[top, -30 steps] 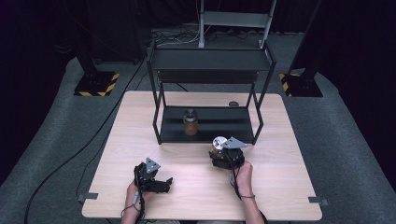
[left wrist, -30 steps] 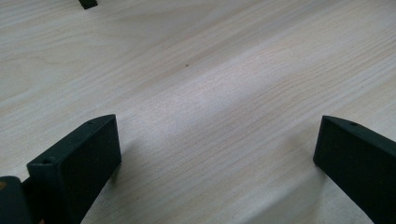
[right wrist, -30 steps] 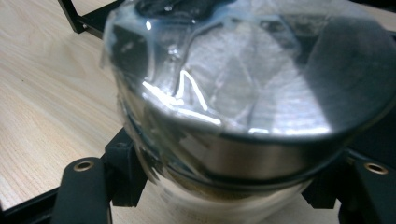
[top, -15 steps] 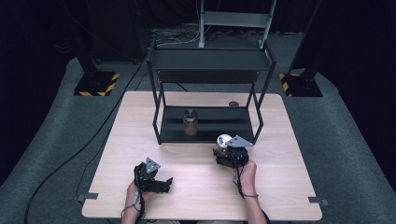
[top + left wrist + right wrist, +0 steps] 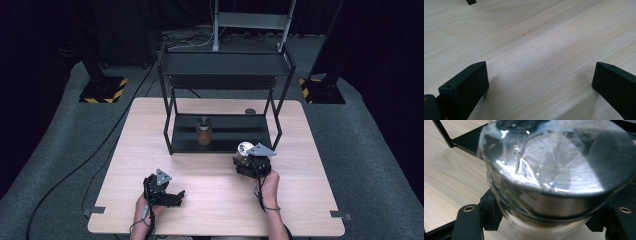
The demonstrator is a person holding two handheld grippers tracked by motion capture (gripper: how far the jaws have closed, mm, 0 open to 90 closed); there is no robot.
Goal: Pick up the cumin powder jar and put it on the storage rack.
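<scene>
My right gripper [image 5: 244, 154] is shut on a glass jar [image 5: 244, 148] with a shiny metal lid, held just above the table at the front right leg of the black rack [image 5: 225, 65]. In the right gripper view the jar [image 5: 554, 170] looms close, its lid under clear film, and the gripper [image 5: 544, 222] has a black jaw on each side of the glass. A second jar [image 5: 203, 131] with brown contents stands on the rack's lower shelf [image 5: 235, 135]. My left gripper [image 5: 176, 195] rests open on the table at the near left. Bare wood lies between the jaws of that gripper [image 5: 540, 82].
The rack stands mid-table with its top shelf bare. A small dark round thing [image 5: 250, 111] lies on the table behind the rack's right side. The wooden table [image 5: 300, 200] has its near edge below my hands. Stands with striped bases [image 5: 102, 92] flank the table on the floor.
My right gripper with the jar has edged slightly right and toward the rack. The left gripper has stayed put.
</scene>
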